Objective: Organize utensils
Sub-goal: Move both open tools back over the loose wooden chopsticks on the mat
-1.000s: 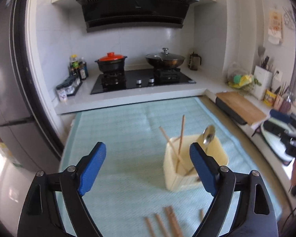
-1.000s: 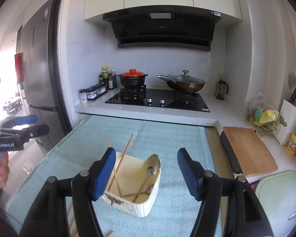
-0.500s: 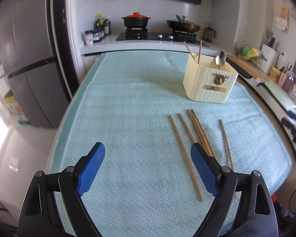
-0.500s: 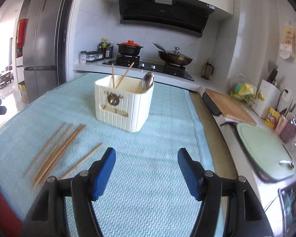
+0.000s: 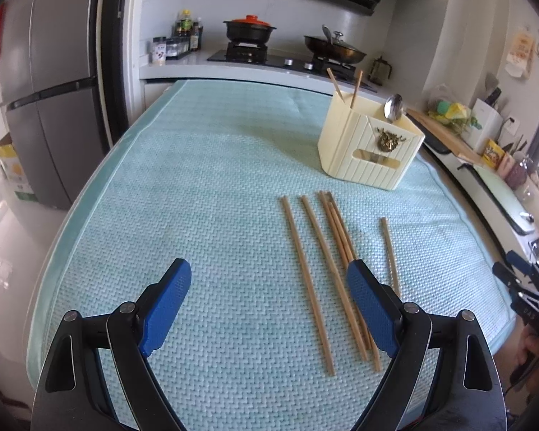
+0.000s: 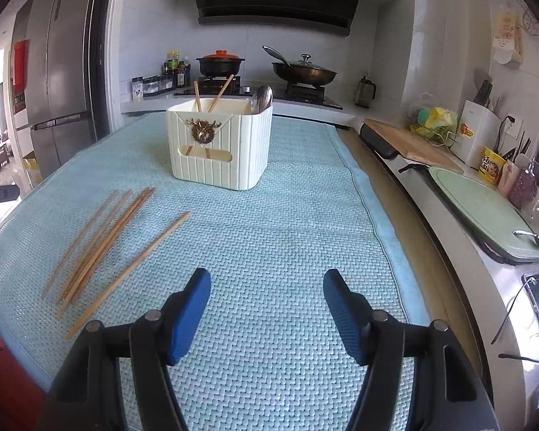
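Several wooden chopsticks (image 5: 327, 262) (image 6: 104, 240) lie loose on the pale green mat (image 5: 204, 186) (image 6: 287, 237). Behind them stands a cream ribbed utensil holder (image 5: 368, 147) (image 6: 219, 143) with two chopsticks and a metal spoon (image 5: 392, 107) (image 6: 261, 97) in it. My left gripper (image 5: 269, 305) hangs open over the mat, its right pad above the near ends of the chopsticks. My right gripper (image 6: 267, 309) is open too, over bare mat to the right of the chopsticks, holding nothing.
A stove with a red-lidded pot (image 5: 249, 28) and a pan (image 6: 303, 70) is at the back. A fridge (image 5: 50, 93) stands left. On the right counter lie a wooden board (image 6: 409, 143) and a green board (image 6: 485, 212). The mat's near edge is close.
Both grippers have come down and back from over the holder toward the near part of the mat. The loose chopsticks have come fully into view. Jaw widths look the same.
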{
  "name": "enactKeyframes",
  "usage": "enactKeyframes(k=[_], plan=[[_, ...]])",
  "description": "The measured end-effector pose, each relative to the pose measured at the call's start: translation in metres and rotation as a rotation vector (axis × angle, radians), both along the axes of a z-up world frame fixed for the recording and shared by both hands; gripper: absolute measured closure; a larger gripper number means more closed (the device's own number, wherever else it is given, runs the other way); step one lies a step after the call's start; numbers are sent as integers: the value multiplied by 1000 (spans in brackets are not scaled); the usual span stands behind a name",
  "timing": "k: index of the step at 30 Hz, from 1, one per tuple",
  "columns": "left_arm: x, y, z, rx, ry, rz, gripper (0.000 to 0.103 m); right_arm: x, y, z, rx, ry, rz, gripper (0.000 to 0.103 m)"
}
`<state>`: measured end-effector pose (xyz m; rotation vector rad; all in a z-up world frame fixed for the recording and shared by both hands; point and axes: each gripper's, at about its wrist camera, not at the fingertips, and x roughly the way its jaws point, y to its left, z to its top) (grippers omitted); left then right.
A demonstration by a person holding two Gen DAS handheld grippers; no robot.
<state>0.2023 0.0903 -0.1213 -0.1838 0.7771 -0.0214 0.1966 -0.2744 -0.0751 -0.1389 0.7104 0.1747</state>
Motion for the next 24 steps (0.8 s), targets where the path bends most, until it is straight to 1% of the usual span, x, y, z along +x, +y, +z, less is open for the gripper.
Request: enactKeyframes(k=[5, 10, 14, 18, 24], plan=[[-2, -1, -6, -7, 11, 10, 13, 2, -2, -4, 45, 12, -33, 36], [1, -5, -14, 0, 30, -3, 13, 6, 2, -11, 42, 39, -24, 36], [11, -8, -23, 0, 52, -4, 13, 6, 6, -14, 58, 50, -23, 37], [19, -9, -32, -1, 79, 0, 13, 6, 12, -20, 69, 71, -12, 37], [17, -5, -42, -8, 104, 14, 13, 13, 30, -29, 72, 113, 35, 37]])
